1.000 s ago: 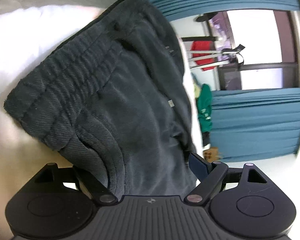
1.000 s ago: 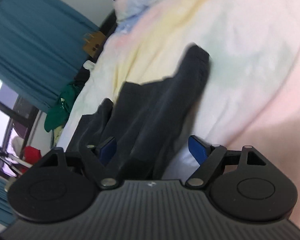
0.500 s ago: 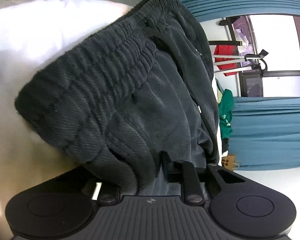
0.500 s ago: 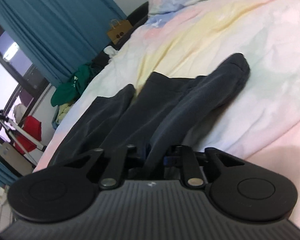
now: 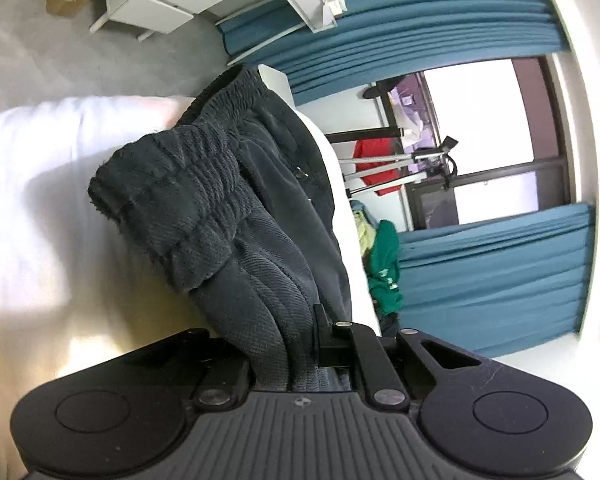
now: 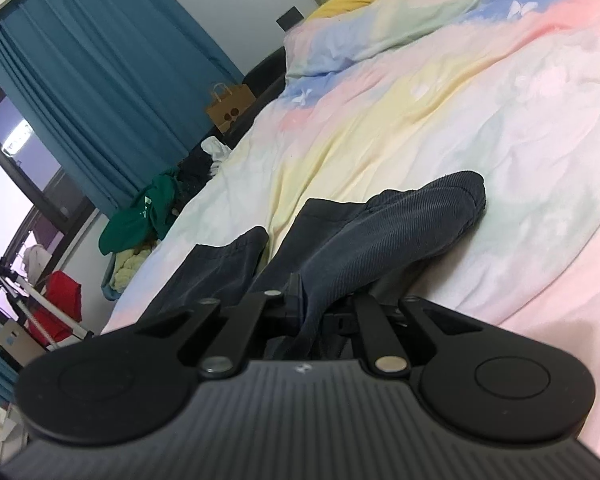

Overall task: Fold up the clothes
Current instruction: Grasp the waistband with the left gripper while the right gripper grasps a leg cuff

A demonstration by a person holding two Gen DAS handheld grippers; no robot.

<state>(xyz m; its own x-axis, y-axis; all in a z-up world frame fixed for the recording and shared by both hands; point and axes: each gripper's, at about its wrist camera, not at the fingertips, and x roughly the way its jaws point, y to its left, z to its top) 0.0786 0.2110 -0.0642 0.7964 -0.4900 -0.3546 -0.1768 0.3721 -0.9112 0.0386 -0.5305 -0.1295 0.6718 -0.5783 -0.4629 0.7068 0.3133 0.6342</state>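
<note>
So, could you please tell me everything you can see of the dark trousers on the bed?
The dark trousers are charcoal, finely ribbed like corduroy, with a gathered elastic waistband. They lie on the pastel duvet, legs stretched out, one leg end raised and rounded. The left hand-held gripper is shut on fabric below the waistband; the right hand-held gripper is shut on a leg, bunching the cloth into folds.

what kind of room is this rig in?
Most likely a home bedroom. The dark pants lie on a bed with a pastel duvet, teal curtains frame a window, and a pile of clothes lies beside the bed.
</note>
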